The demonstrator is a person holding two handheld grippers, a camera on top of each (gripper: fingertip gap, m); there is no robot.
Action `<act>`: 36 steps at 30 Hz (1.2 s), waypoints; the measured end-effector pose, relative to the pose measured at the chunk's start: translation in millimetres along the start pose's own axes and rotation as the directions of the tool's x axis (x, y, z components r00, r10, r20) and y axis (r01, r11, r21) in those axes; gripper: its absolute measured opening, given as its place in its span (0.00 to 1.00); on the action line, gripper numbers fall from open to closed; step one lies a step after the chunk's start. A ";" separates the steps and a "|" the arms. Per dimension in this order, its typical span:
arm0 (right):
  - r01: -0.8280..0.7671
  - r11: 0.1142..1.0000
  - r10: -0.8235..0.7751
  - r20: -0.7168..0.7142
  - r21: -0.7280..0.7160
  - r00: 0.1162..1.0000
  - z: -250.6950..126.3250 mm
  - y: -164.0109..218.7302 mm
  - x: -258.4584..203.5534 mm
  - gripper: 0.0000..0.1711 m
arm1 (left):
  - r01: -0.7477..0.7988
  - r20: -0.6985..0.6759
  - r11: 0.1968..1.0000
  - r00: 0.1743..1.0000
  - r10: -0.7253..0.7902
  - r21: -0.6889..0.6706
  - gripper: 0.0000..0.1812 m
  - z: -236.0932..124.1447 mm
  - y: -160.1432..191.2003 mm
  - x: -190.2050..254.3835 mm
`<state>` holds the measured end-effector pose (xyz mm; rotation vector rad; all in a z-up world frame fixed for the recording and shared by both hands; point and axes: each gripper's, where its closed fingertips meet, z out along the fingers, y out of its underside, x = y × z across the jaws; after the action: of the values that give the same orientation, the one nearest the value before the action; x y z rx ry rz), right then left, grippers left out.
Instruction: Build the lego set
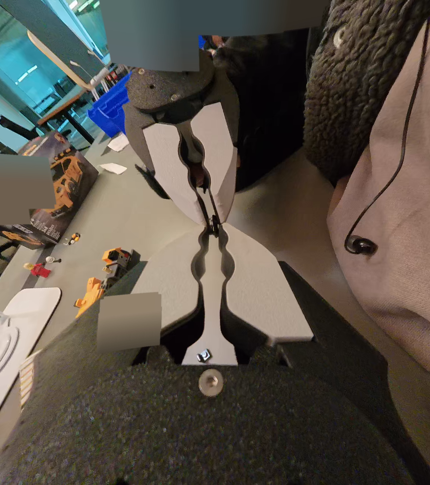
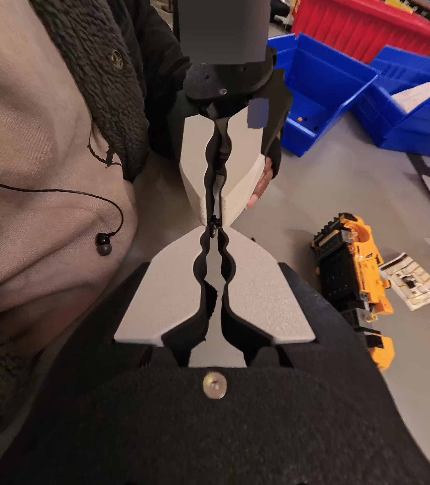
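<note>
Left wrist view: left gripper [image 1: 212, 232] and right gripper [image 1: 211, 217] meet tip to tip in the air above the grey table [image 1: 129, 199], each pinched narrow on a small black lego piece [image 1: 213, 223]; one shared piece or two being joined, cannot tell. Right wrist view shows the same pinch [image 2: 214, 226]. The orange-and-black car body [image 2: 350, 273] lies on the table, right of the tips. Judged step: mating small parts. Next: steady aligned pressure, no twist.
</note>
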<state>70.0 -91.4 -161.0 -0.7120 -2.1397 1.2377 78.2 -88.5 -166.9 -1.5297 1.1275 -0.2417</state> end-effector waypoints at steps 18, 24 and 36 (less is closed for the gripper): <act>-0.047 0.995 0.045 0.029 0.086 0.999 -1.3 -3.8 -0.9 0.04 | -0.030 0.016 0.999 0.999 0.029 0.021 0.04 -0.6 -4.0 -6.5; -0.023 0.998 0.020 0.047 0.053 0.999 2.0 0.7 -5.7 0.03 | -0.075 -0.012 0.997 0.997 0.074 -0.036 0.03 -1.3 -1.3 -1.9; 0.067 0.998 -0.066 0.044 -0.005 0.997 7.8 8.2 -17.1 0.03 | -0.125 -0.092 0.988 0.989 0.117 -0.087 0.03 -1.6 5.4 10.1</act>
<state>78.0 -104.1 -175.0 -0.6166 -2.1861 1.2221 79.6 -96.4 -175.3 -1.5377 1.3108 -0.1764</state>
